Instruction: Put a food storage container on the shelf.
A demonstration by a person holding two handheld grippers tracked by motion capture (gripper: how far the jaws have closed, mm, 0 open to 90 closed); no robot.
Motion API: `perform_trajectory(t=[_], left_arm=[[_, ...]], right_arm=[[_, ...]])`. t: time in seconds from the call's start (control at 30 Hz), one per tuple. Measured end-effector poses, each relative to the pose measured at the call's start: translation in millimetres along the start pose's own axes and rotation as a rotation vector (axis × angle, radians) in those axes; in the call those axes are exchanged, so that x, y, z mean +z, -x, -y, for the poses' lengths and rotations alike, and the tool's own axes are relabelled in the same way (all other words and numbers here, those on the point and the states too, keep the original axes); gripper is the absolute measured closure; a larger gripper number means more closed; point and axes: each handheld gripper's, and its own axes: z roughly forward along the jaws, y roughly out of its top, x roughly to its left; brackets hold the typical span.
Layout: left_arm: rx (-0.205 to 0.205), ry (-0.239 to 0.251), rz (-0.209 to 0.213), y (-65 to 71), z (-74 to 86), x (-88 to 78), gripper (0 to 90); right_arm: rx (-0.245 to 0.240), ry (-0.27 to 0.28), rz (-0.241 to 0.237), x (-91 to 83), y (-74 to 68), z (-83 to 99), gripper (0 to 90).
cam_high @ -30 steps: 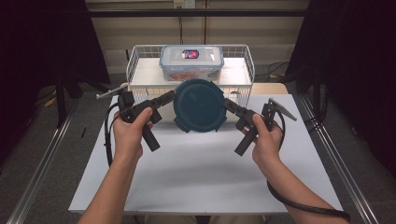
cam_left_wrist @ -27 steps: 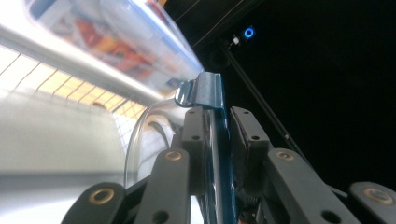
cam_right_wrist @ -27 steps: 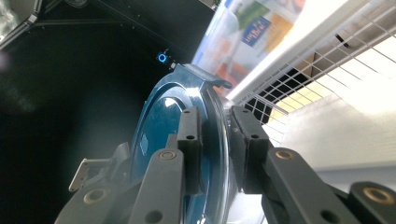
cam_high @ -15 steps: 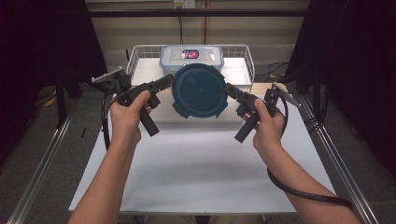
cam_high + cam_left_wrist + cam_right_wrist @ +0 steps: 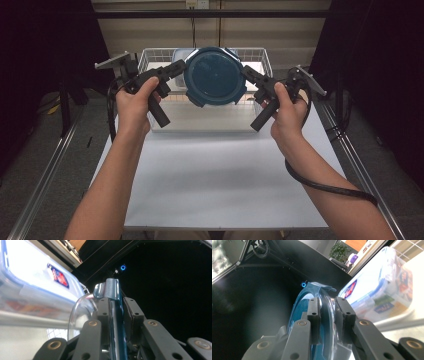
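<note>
Both tongs clamped on the round blue lid: left tongs gripped its left rim, right tongs its right rim. Lid was held in the air, on edge, facing the person, above the wire basket at the far end of the worktop. Clear box sat behind it in the basket.

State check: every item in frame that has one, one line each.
Round container with dark teal lid: lid on, lifted clear of the table, gripped at both rims.
Left hand-held gripper: shut on its left rim.
Right hand-held gripper: shut on its right rim.
Clear rectangular blue-trimmed box: lid on, in the white wire basket.
</note>
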Motion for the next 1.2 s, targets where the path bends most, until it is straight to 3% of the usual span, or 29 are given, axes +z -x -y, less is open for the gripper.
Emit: perform_trajectory(t=[0.43, 0.6, 0.73, 0.87, 1.0, 1.07, 1.2], left_arm=[[-0.023, 0.022, 0.006, -8.7, -29.1, 18.6, 77.0], [-0.028, 0.02, 0.005, -15.7, -40.2, 29.6, 76.8], [-0.055, 0.044, 0.006, -22.3, -50.6, 38.9, 76.8], [-0.06, 0.046, -0.015, -29.2, -61.7, 47.7, 76.6], [-0.09, 0.056, -0.044, -37.0, -70.8, 56.4, 76.4], [-0.098, 0.052, -0.054, -41.0, -73.4, 59.3, 76.1], [-0.115, 0.06, -0.087, -47.0, -75.9, 64.9, 75.6]], right_arm=[[-0.024, 0.016, 0.02, 29.5, -7.0, -20.7, 75.4], [-0.021, 0.028, 0.038, 44.3, -2.9, -32.5, 75.4], [-0.013, 0.032, 0.05, 56.6, -3.7, -40.5, 75.4], [-0.013, 0.038, 0.074, 71.5, -2.9, -49.8, 75.3], [-0.008, 0.031, 0.099, 85.1, -0.5, -57.6, 75.4], [0.032, 0.033, 0.1, 89.4, 1.2, -59.4, 75.6], [0.038, 0.041, 0.109, 98.4, 1.6, -64.4, 75.8]])
